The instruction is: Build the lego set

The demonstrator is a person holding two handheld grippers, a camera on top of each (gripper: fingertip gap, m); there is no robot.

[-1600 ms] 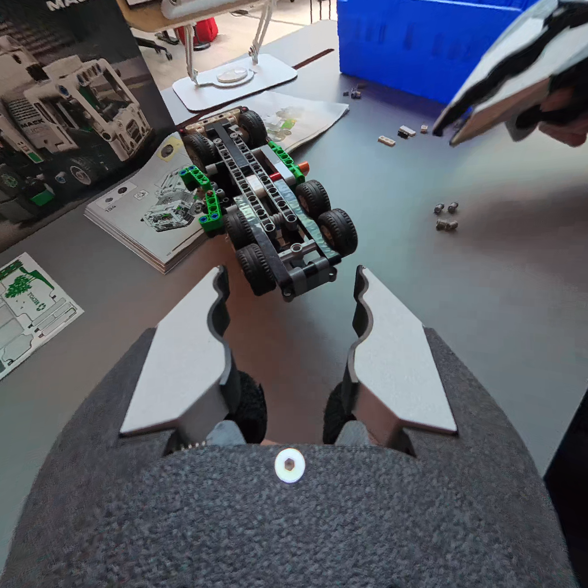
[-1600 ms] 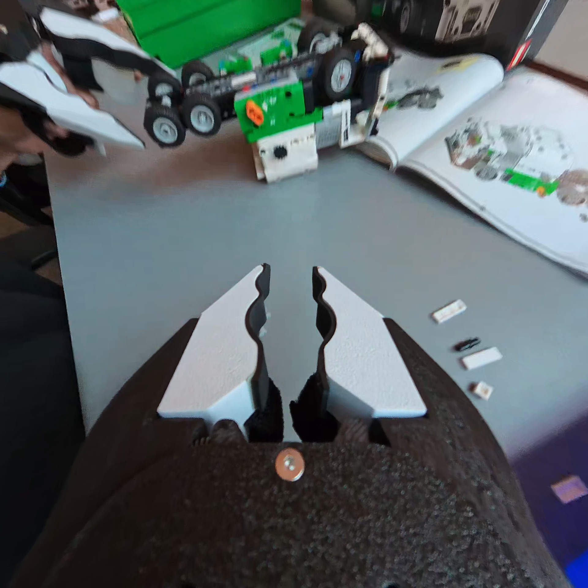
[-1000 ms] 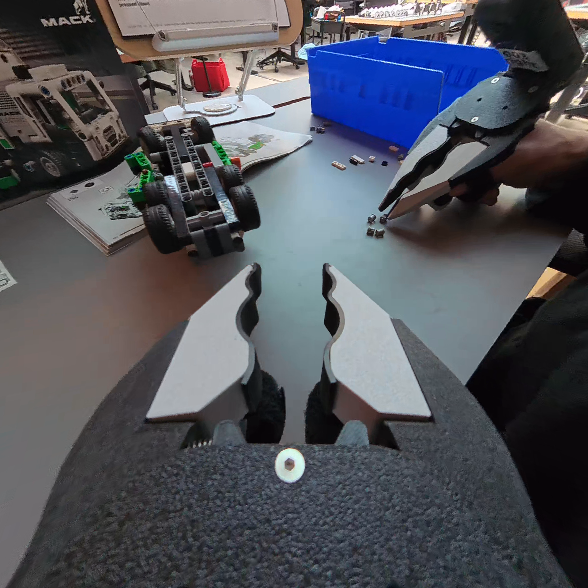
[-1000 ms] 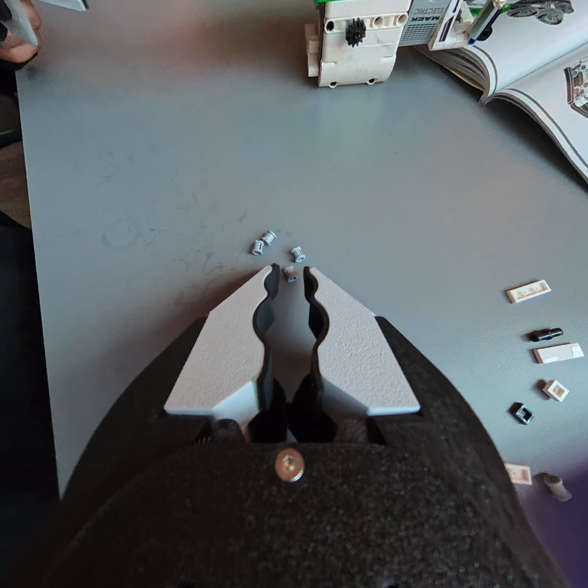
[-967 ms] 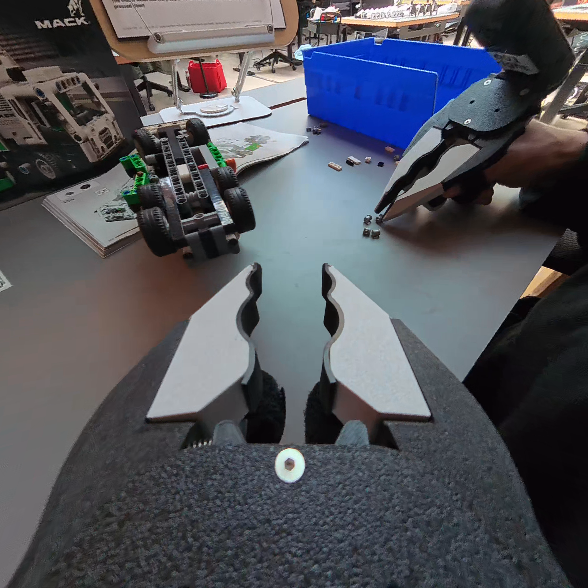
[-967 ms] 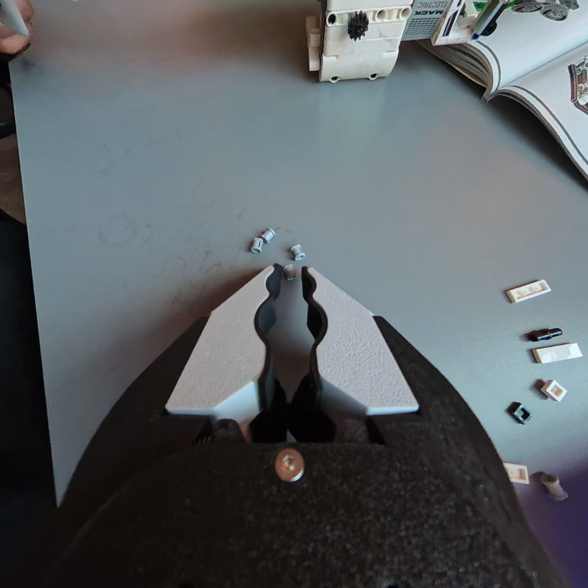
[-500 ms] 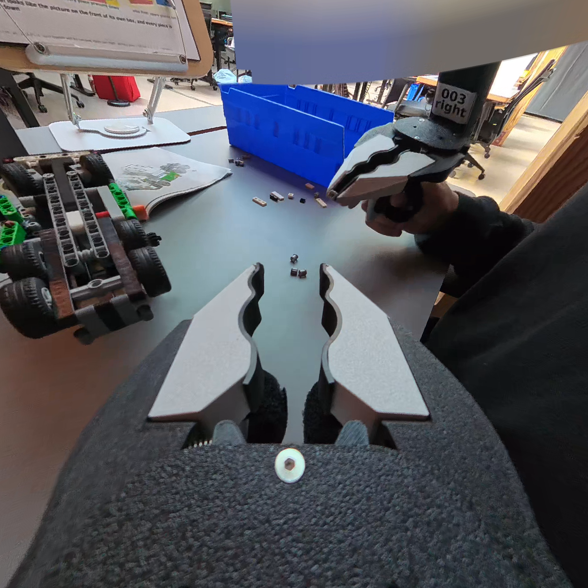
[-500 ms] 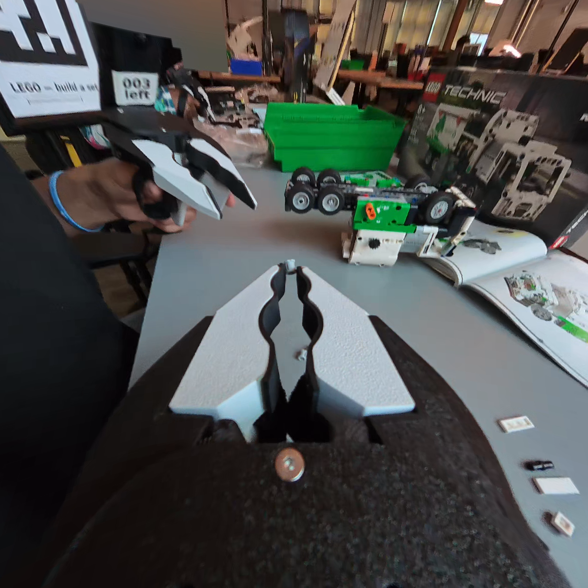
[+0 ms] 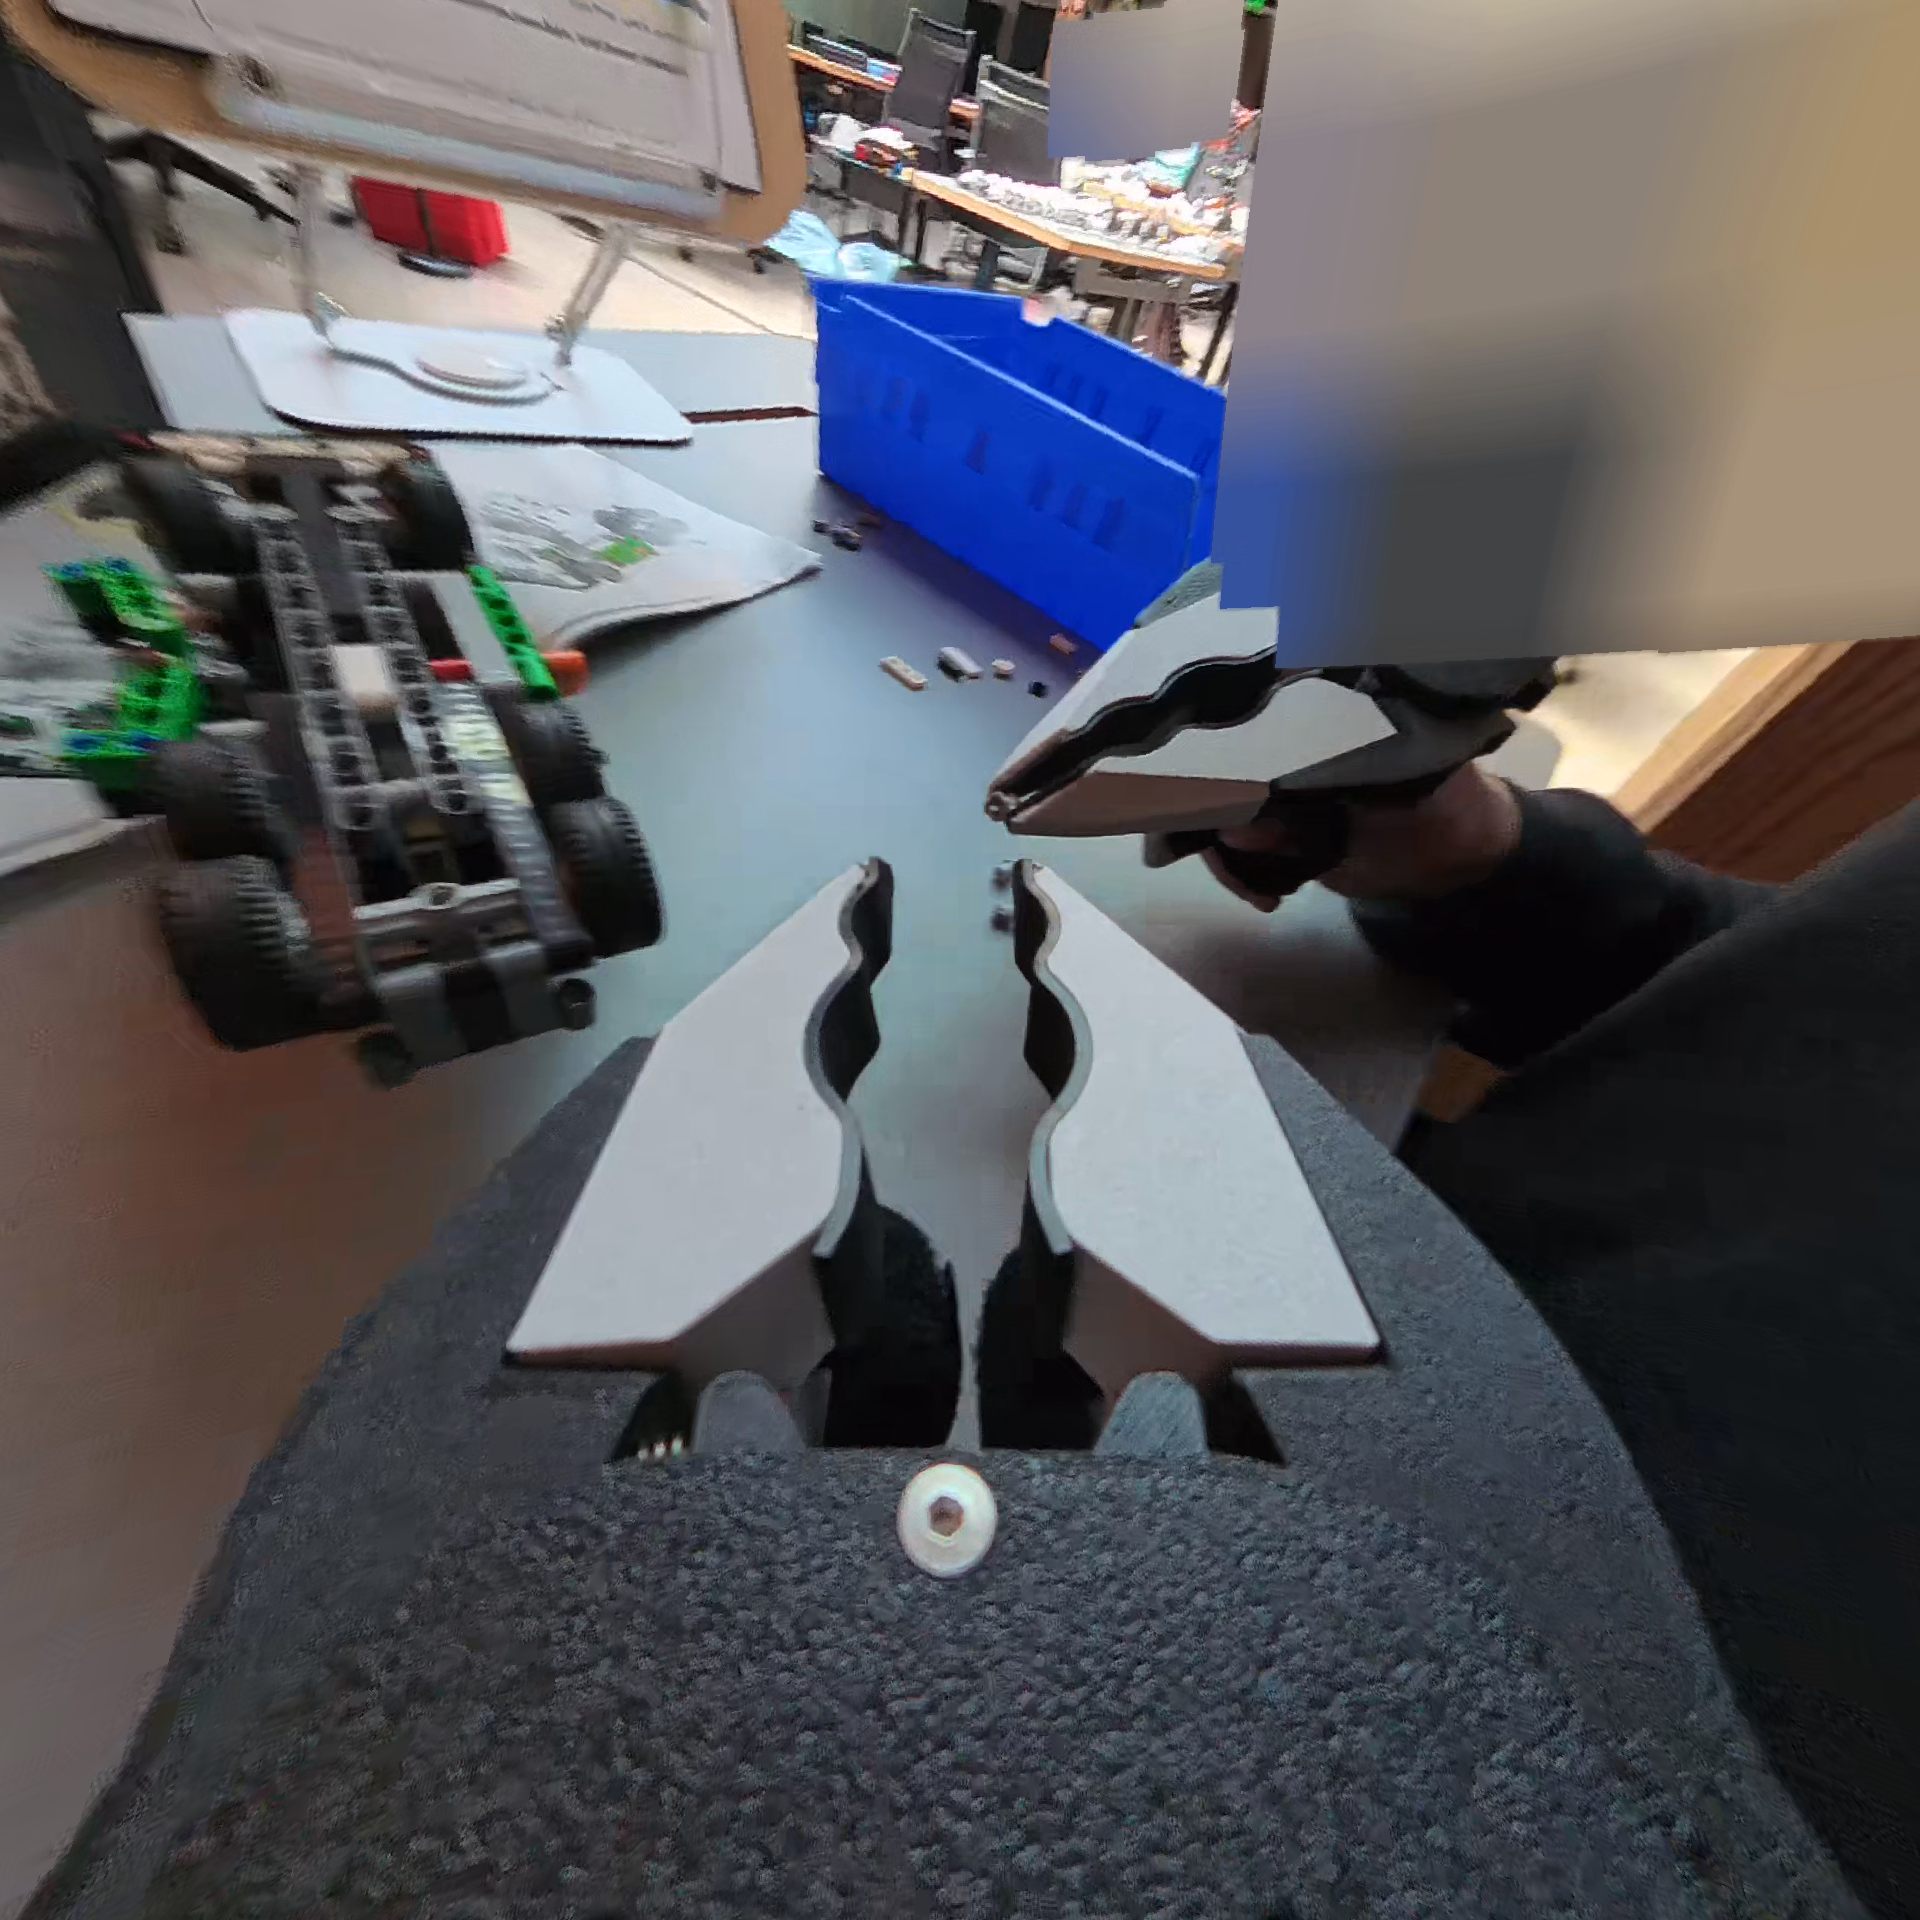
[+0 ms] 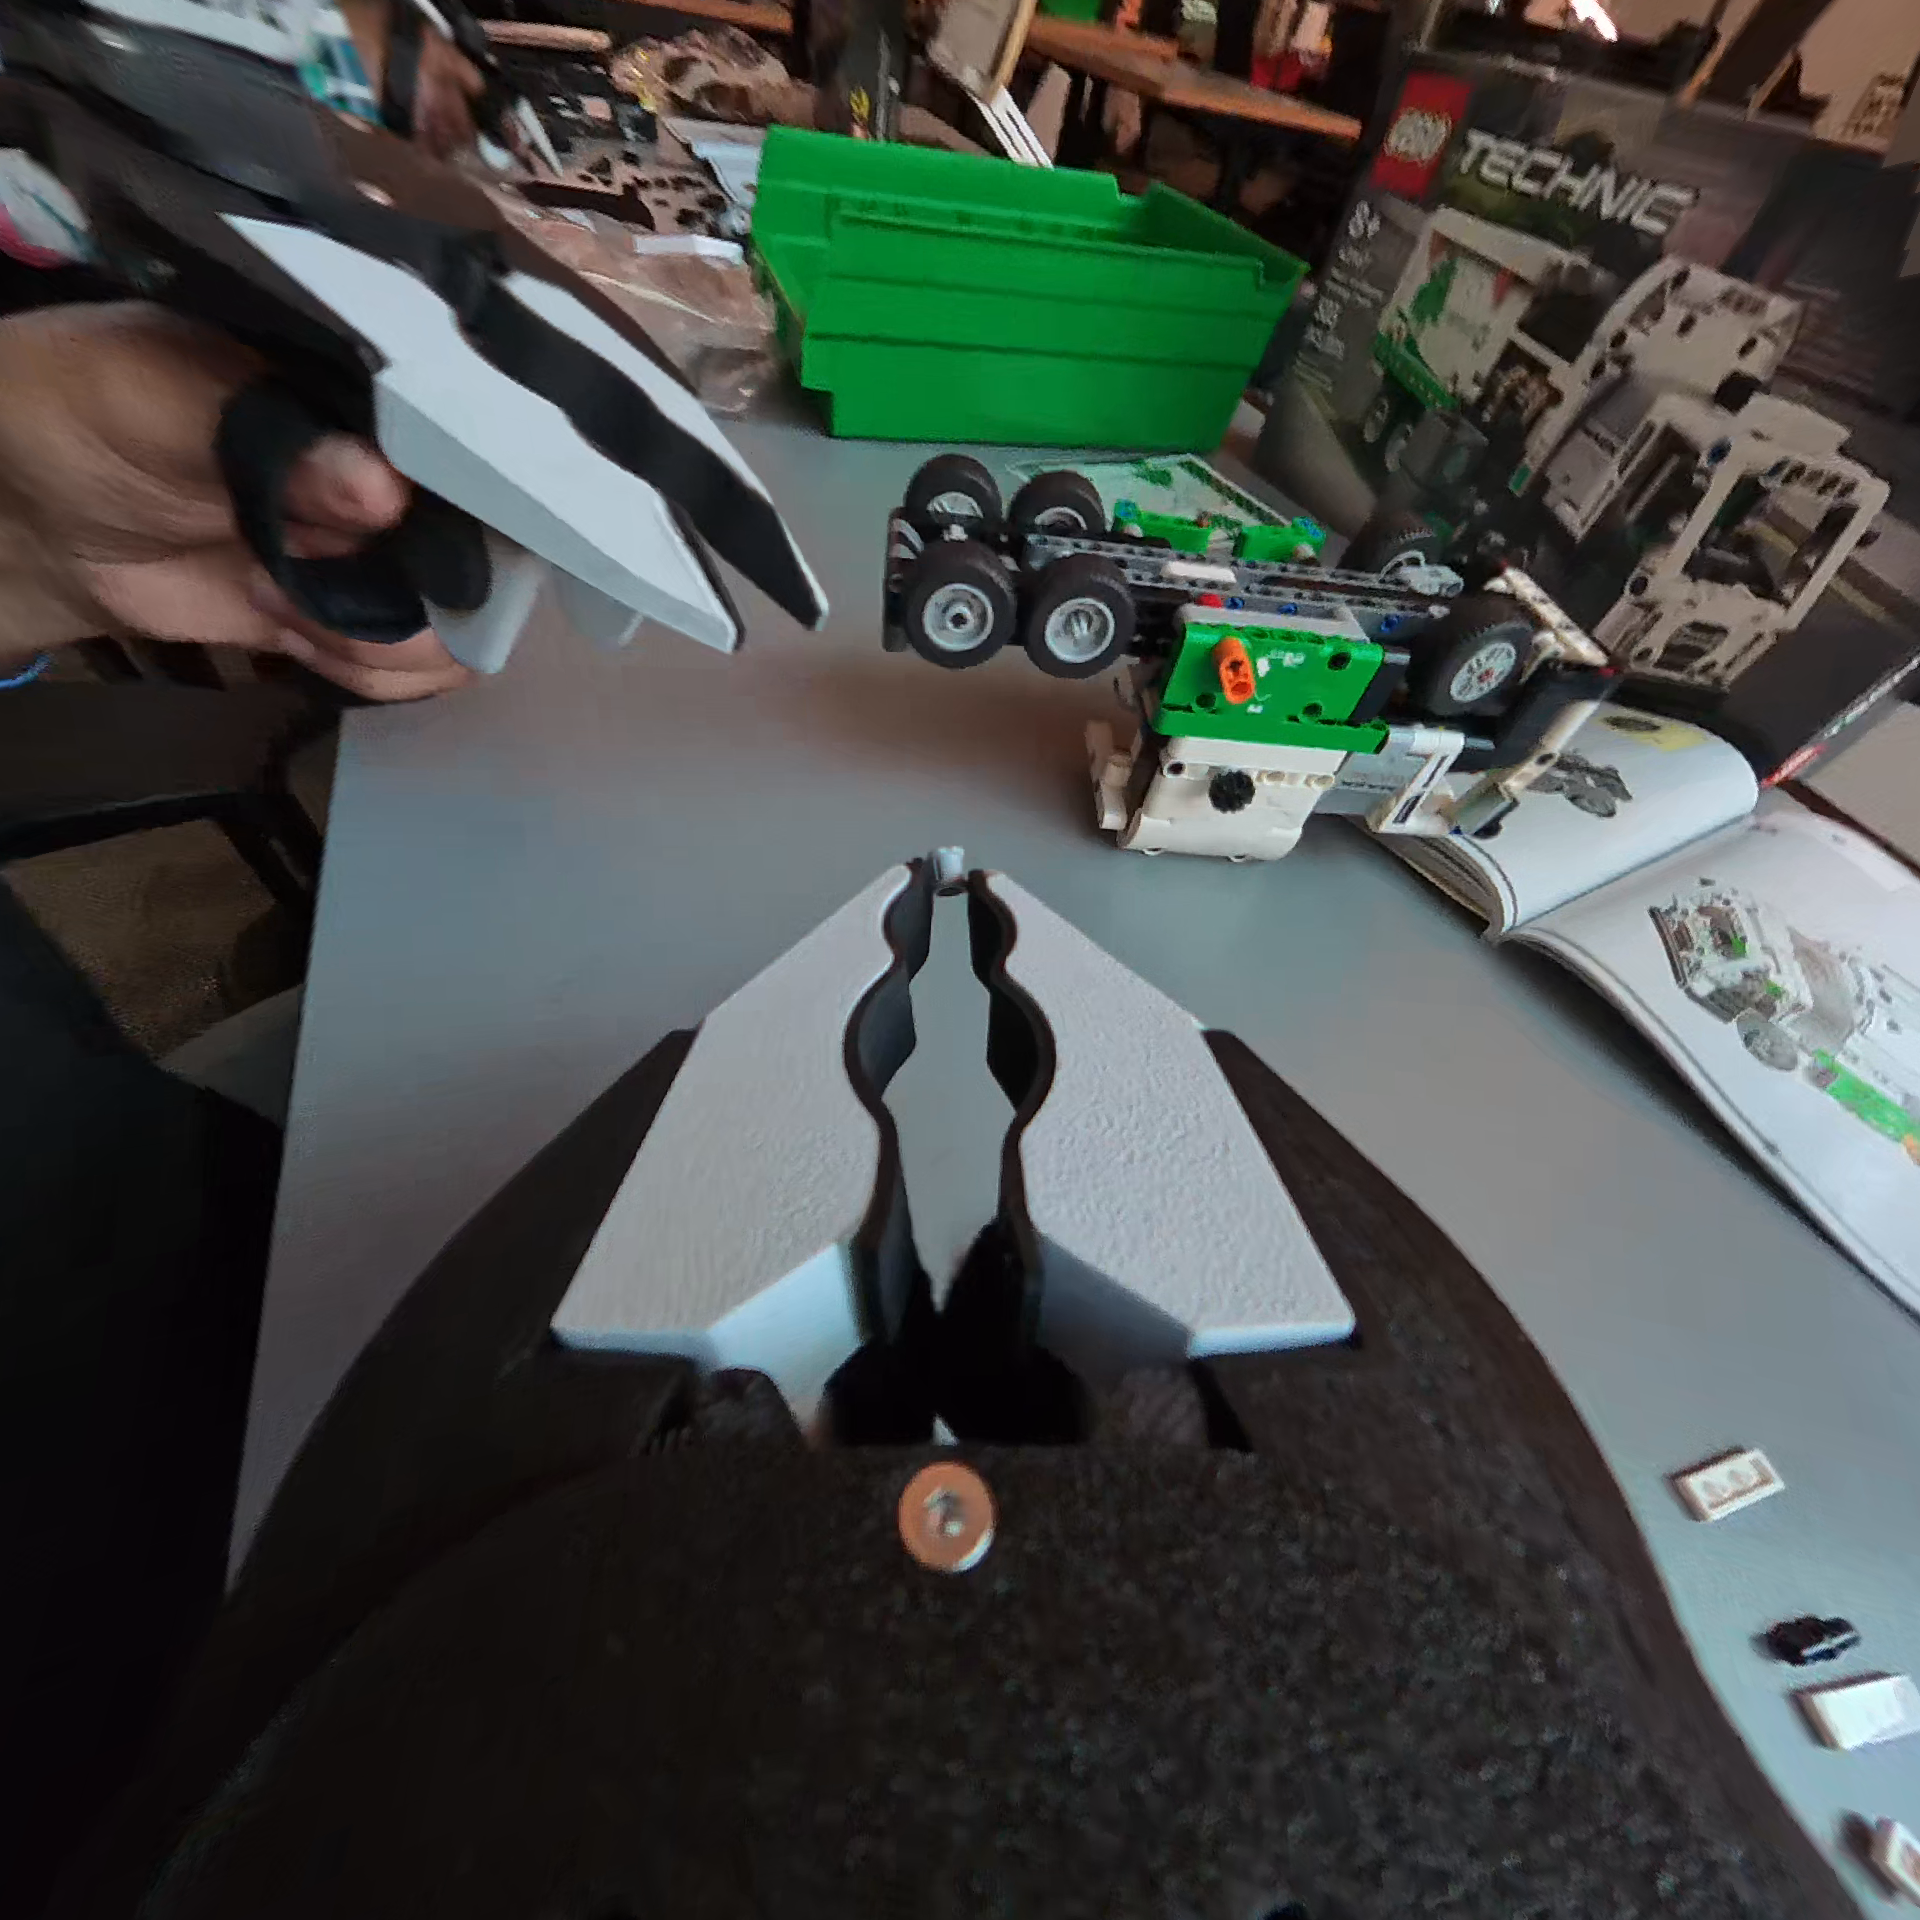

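Note:
The Lego truck chassis [image 9: 374,748] lies on its side on the grey table, wheels showing; it also shows in the right wrist view [image 10: 1226,665], propped on its white and green cab end. My right gripper [image 10: 945,873] is shut on a small grey Lego bush [image 10: 945,862], held at its fingertips above the table. In the left wrist view that gripper [image 9: 1003,805] hangs to the right of the chassis. My left gripper [image 9: 951,873] is open and empty, raised over the table; it shows at upper left in the right wrist view [image 10: 779,623]. Loose grey bushes [image 9: 1003,896] lie by its right fingertip.
An open instruction booklet [image 10: 1714,935] lies right of the truck, the set's box [image 10: 1621,343] behind it. A green bin [image 10: 997,312] stands at the back. A blue bin [image 9: 1008,488] and small loose pieces [image 9: 945,665] are at the far side. More small pieces [image 10: 1725,1496] lie at right. The tips of one gripper are about 6 centimetres away from the tips of the other.
My right gripper closed on one grey bush on the table and lifted it, then moved toward the chassis. My left gripper narrowed, drew back from the chassis and swung right.

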